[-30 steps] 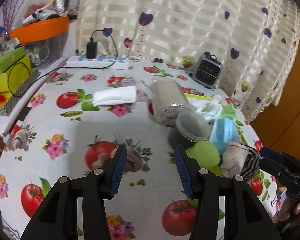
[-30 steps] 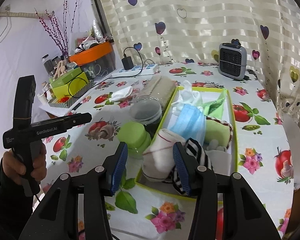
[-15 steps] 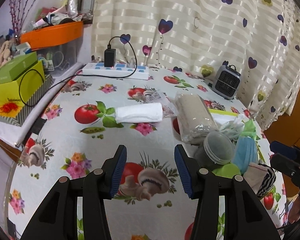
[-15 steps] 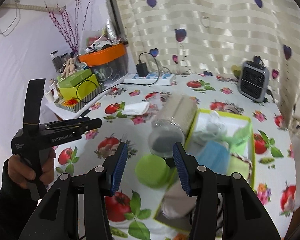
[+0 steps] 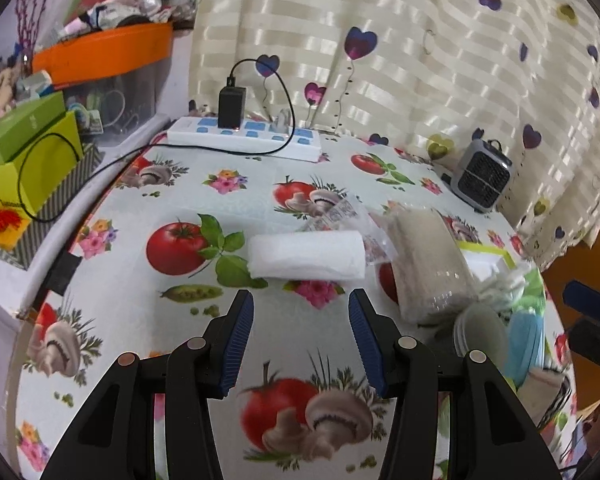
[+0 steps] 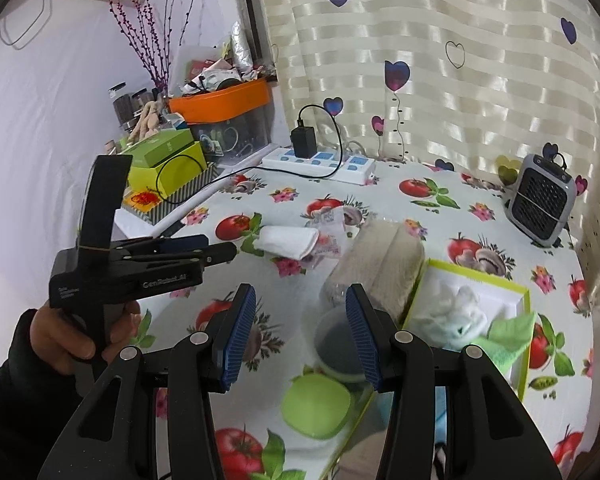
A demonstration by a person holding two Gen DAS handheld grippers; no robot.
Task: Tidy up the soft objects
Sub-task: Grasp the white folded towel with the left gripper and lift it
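A rolled white towel lies on the tomato-print tablecloth, just beyond my open, empty left gripper. Right of it lies a beige bagged cloth roll. The same towel and beige roll appear in the right wrist view. My right gripper hangs open and empty above a grey-lidded jar and a green lid. The yellow-green box at right holds a white cloth and a green cloth.
A white power strip with a charger and cable lies at the table's far edge. A small grey fan heater stands far right by the curtain. Green boxes and an orange tub stack at left. A crinkled plastic wrapper lies behind the towel.
My left gripper has swung left and forward, bringing the white towel close ahead of it. My right gripper has lifted away from the box toward the jar and beige roll.
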